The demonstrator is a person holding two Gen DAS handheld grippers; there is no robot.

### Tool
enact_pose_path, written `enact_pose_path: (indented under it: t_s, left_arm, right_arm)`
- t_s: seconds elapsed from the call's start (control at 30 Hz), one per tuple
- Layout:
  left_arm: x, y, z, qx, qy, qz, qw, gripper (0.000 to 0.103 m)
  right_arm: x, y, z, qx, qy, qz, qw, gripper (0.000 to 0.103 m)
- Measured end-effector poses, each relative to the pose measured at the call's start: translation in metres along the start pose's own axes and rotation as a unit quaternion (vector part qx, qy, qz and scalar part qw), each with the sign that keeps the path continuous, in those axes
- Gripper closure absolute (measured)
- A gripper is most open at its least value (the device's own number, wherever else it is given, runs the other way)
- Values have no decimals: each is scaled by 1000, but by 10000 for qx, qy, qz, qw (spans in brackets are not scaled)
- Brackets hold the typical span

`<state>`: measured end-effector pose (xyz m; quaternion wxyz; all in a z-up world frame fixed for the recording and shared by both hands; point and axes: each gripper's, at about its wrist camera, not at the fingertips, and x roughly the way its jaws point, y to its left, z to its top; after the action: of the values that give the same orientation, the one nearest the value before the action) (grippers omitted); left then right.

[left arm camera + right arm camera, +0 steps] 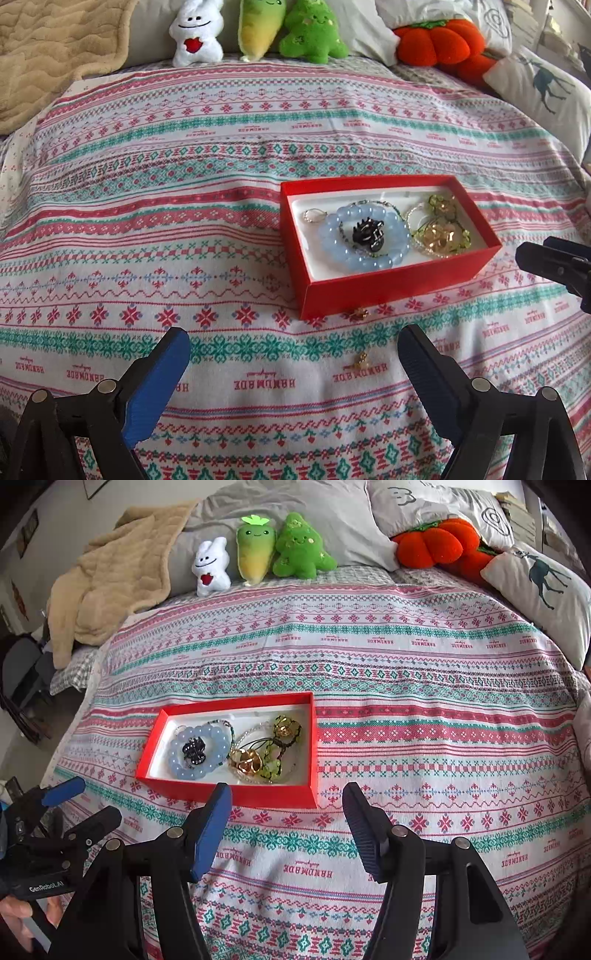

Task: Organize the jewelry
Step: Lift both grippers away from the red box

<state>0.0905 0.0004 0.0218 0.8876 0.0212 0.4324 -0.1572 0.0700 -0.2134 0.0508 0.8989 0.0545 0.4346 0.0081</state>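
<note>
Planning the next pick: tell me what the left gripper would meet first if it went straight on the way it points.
Probably the small gold piece lying loose on the bedspread, between the open left gripper and the red box; depth is hard to judge.

A home bedroom: a bed (406,686) with pillows (546,587) and plush toys (258,554) along its head

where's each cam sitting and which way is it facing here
Left wrist: on the left gripper, tilted down across the bed at the red box ahead and to the right; its own blue-padded fingers frame two small gold pieces on the bedspread; the right gripper's tip pokes in at the right edge.
Right wrist: on the right gripper, same downward tilt, red box ahead-left; the left gripper and a hand show at lower left.
Shared: box of jewelry, blue bead bracelet, the plush toys, both grippers open and holding nothing.
</note>
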Motion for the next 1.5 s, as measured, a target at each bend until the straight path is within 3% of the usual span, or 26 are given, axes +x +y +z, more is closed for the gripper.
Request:
enact_pose_path:
  t_s: [0.43,0.63,0.9,1.2,1.37,1.5]
  left_arm:
    - [6,15,-45,245,286,263,9989,8]
    - [14,21,-62,354,417,322,9980,8]
    - [17,4,-63,535,227,-121,9982,9]
    - [32,-16,-52,408,189,-683,9967,32]
    - [47,-26,-48,369,329,-842,9952,62]
    - [54,-35,-46,392,380,-854,9949,71]
  right_arm:
    - [8,3,-47,187,372,61,9991,33]
    - [18,0,-61,136,469,-100,9988,33]
    - [30,-3,-76,-108,581,-295,9978,33]
    - [35,-1,-73,-222,605,-230,9977,33]
    - [38,4,-72,-359,612,-225,9972,33]
    - [41,7,-71,-426,632,-198,9969,33]
